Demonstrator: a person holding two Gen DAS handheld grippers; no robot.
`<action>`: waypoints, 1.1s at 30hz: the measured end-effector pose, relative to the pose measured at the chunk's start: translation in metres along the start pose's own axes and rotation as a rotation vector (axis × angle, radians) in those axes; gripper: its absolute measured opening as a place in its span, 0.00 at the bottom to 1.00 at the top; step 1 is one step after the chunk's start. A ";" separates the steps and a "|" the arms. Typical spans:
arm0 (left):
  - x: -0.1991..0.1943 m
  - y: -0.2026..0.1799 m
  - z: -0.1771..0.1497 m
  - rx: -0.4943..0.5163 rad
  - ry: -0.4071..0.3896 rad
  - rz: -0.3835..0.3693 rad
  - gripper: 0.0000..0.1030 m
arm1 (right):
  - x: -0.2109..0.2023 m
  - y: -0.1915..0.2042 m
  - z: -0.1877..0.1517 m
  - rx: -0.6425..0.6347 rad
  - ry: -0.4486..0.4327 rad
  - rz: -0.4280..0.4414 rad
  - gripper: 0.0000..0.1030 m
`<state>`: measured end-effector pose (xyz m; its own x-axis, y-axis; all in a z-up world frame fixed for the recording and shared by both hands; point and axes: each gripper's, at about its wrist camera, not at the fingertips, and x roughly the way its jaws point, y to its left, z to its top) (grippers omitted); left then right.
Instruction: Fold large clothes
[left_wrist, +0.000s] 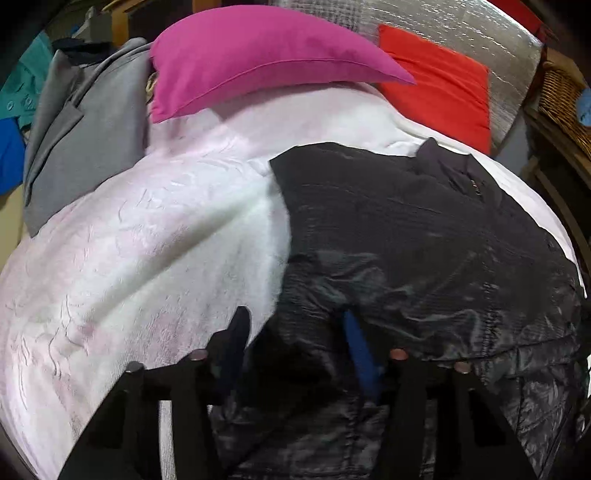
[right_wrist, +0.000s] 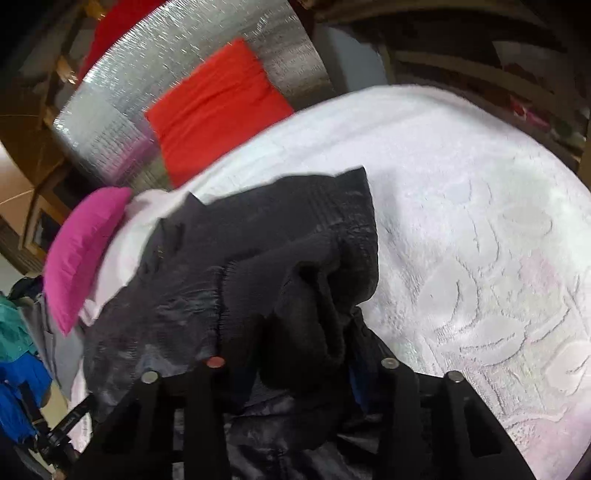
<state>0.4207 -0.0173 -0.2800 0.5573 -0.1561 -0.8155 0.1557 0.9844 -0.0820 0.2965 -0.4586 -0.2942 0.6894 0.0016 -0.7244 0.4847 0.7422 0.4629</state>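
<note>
You get soft, even indoor light with glare on the silver foil panel (left_wrist: 461, 33), heavy fisheye bending and dark corners in both views, and motion smear, perhaps strongest across the black jacket (right_wrist: 266, 266).

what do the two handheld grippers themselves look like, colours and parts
Both are matte black with angular forked frames. The left gripper has one dark finger, one with a blue pad, and round coppery studs on its frame tips. The right gripper carries silvery studs, plus one reddish, with a strip of blue on its inner right side. No hands or sleeves show.
</note>
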 end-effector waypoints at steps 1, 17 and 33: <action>0.000 -0.001 0.000 0.005 -0.003 0.007 0.51 | -0.002 0.000 0.000 -0.010 -0.005 0.007 0.42; -0.038 -0.016 -0.001 0.083 -0.146 0.115 0.55 | -0.068 -0.012 0.001 0.072 -0.165 0.022 0.53; -0.067 -0.038 -0.007 0.177 -0.281 0.174 0.60 | -0.037 0.050 -0.027 -0.156 -0.065 0.106 0.35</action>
<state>0.3714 -0.0441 -0.2258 0.7863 -0.0280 -0.6172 0.1640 0.9726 0.1648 0.2804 -0.4034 -0.2584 0.7676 0.0456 -0.6392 0.3221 0.8349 0.4464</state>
